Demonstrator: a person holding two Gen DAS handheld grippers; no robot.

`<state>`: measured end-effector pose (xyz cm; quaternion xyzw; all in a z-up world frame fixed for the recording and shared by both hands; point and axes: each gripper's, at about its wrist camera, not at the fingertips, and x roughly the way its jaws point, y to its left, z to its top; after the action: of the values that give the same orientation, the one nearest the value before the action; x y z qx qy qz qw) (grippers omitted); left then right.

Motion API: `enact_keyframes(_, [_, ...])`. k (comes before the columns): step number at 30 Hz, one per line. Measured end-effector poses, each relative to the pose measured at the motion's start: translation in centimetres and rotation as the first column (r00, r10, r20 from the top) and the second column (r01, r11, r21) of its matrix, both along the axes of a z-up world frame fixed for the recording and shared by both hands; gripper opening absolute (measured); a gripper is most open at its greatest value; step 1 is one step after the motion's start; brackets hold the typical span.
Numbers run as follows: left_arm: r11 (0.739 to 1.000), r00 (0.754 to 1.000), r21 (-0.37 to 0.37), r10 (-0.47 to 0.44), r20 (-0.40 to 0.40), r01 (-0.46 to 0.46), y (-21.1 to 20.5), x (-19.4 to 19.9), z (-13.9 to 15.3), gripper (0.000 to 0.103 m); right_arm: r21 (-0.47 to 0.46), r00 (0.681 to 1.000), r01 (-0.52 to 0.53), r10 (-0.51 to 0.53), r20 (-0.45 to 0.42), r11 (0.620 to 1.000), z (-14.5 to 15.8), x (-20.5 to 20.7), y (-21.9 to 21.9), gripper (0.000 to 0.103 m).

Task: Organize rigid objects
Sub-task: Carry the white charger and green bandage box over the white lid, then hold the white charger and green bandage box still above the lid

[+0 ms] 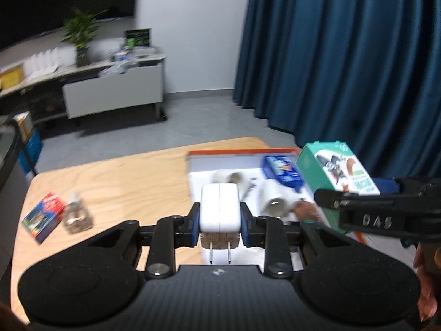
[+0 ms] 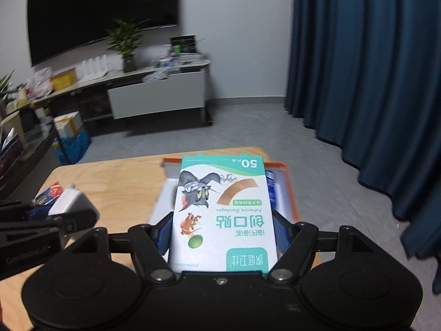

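My left gripper (image 1: 219, 222) is shut on a white power adapter (image 1: 219, 207), prongs pointing back at the camera, held above the wooden table (image 1: 124, 176). My right gripper (image 2: 223, 234) is shut on a green-and-white bandage box (image 2: 223, 215), which shows from the side in the left wrist view as the bandage box (image 1: 336, 173). Both hang over the near edge of an orange-rimmed white tray (image 1: 242, 154) holding a blue box (image 1: 284, 171), a white tape roll (image 1: 275, 201) and another white item (image 1: 228, 178). The tray (image 2: 290, 193) is mostly hidden behind the box.
A red-and-blue card box (image 1: 44, 216) and a small clear bottle (image 1: 75, 216) lie at the table's left. A person's fingers (image 1: 427, 289) hold the right gripper's handle. Beyond the table are grey floor, a blue curtain (image 1: 344, 55) and a low cabinet (image 1: 113, 93).
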<state>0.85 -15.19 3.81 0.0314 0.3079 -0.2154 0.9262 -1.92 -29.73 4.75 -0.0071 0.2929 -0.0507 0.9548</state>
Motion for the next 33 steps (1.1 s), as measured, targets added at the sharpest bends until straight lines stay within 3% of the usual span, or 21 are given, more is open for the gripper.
enact_keyframes(9, [0.999, 0.999, 0.008, -0.044, 0.0, 0.044, -4.2, -0.7, 0.6, 0.029, 0.029, 0.997, 0.058, -0.059, 0.042, 0.998, 0.7, -2.5, -3.7, 0.084])
enact_keyframes(33, [1.0, 0.999, 0.013, -0.01, -0.034, 0.011, -5.0, -2.2, 0.2, 0.029, 0.066, 0.999, 0.046, -0.048, 0.016, 0.997, -0.8, -2.9, -4.3, 0.084])
